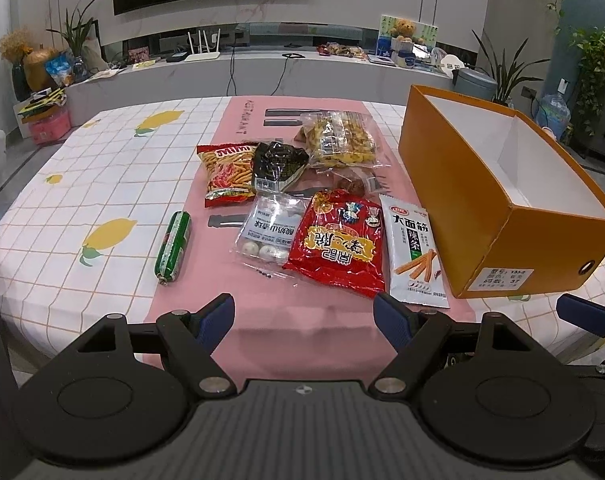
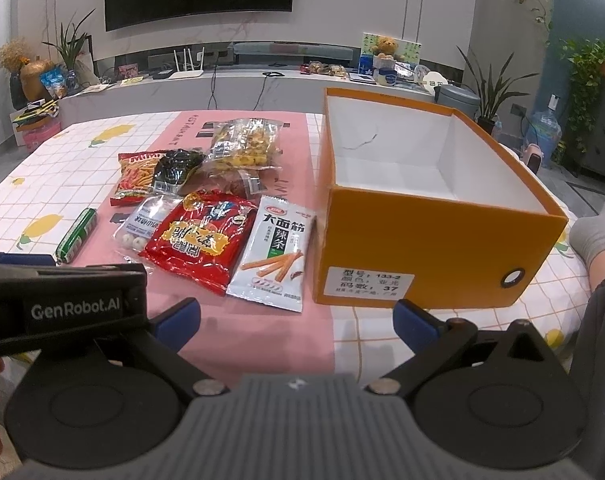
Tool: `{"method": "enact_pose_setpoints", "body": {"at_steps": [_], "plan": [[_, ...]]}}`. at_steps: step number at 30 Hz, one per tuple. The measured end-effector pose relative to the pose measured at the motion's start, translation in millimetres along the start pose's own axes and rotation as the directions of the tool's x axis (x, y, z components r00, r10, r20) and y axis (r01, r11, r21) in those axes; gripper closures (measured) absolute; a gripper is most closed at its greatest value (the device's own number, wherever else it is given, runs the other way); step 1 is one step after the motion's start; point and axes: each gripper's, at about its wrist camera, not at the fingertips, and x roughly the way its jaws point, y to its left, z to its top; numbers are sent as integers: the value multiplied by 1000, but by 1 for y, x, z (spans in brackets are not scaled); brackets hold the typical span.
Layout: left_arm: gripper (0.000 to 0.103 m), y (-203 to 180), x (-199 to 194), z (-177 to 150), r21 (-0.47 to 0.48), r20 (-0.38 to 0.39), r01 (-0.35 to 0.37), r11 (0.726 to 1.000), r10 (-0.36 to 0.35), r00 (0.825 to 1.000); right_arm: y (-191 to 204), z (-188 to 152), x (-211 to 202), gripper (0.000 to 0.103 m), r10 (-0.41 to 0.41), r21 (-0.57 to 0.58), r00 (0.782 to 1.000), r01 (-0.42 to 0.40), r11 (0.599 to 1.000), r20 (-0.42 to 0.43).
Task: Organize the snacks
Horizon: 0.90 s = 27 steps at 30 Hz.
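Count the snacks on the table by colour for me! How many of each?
Red packets: 2, the Mimi sticks and the big red bag
Green sausage: 1
Black packet: 1
Clear bags: 3, the white balls, yellow pieces, brown piece
White packet: 1
Total: 8 snacks, none yet in the orange box.

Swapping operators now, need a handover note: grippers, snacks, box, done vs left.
Left hand-held gripper: open, empty, short of the snacks.
Right hand-held gripper: open, empty, before the orange box.
Box: open, nothing in it, right of the pile.
Snacks on the pink runner: green sausage, red bag, white spicy-strip packet nearest the box, others behind.
Done: nothing boxed. Left: all snacks.
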Motion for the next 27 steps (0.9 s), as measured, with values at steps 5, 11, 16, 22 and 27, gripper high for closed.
{"method": "enact_pose_setpoints", "body": {"at_steps": [5, 11, 16, 22, 27], "plan": [[11, 2, -1, 0, 8, 2, 0, 1000, 0, 1000, 2, 0, 0, 3, 9, -2, 1000, -9, 1000, 7], [13, 15, -6, 8, -15, 20, -19, 1000, 19, 1000, 8, -1, -9, 3, 59, -36, 995, -56, 998, 74], [13, 44, -11, 21, -61, 49, -65, 996, 68, 996, 17, -2, -14, 3, 116, -90, 983, -104, 990, 143], [13, 88, -13, 39, -147, 54, -67, 987, 76, 996, 36, -8, -15, 3, 192, -227, 954, -139, 964, 229], [13, 101, 5, 53, -113, 21, -52, 992, 55, 998, 48, -6, -3, 3, 228, -280, 954, -169, 945, 194]]}}
